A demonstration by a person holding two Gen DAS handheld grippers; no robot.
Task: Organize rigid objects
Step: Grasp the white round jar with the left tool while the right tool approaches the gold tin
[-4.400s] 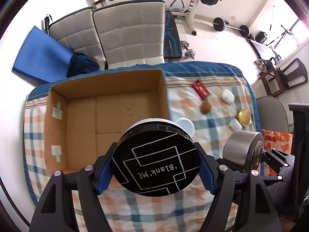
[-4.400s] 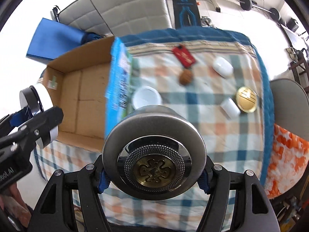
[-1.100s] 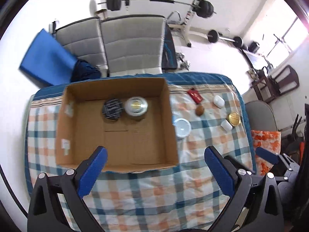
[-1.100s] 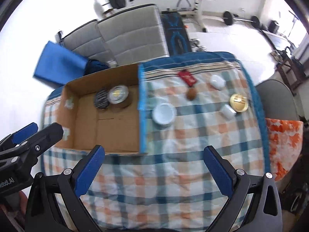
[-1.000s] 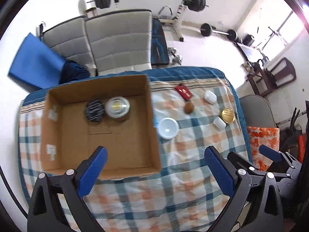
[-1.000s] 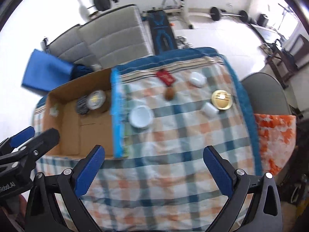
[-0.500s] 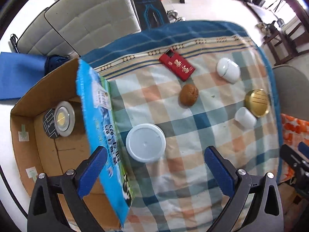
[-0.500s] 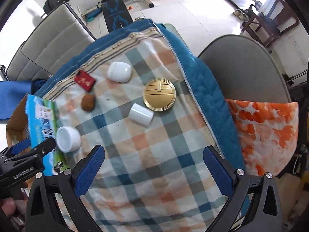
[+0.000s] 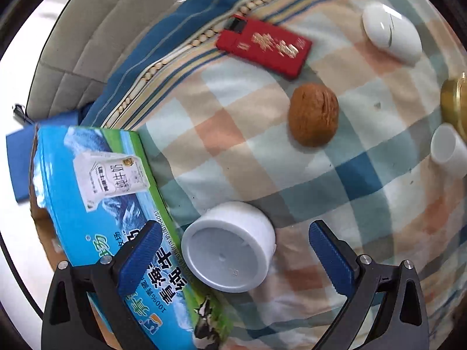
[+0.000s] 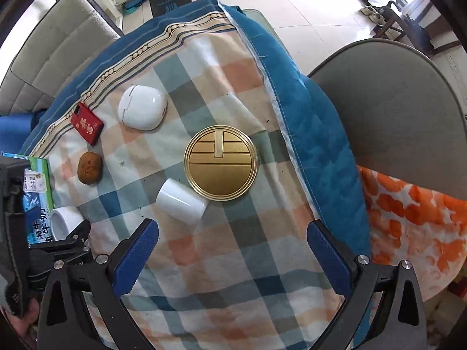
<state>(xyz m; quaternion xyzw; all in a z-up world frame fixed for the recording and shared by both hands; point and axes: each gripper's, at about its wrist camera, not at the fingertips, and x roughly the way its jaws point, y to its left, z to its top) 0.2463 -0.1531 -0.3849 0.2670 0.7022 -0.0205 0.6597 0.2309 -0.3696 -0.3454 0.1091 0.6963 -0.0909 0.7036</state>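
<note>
Both grippers have dropped down from the box with fingers wide and holding nothing, the left gripper around the white tub ready to squeeze, the right gripper near the gold lid.

Cut off by the left-wrist view's right edge: gold round tin and small white cylinder, each only partly seen. Box interior hidden behind the printed blue wall of the milk carton box. In the right-wrist view, white round container partly covered by the left gripper; fingers' spread unreadable there. Box print too small to read.
</note>
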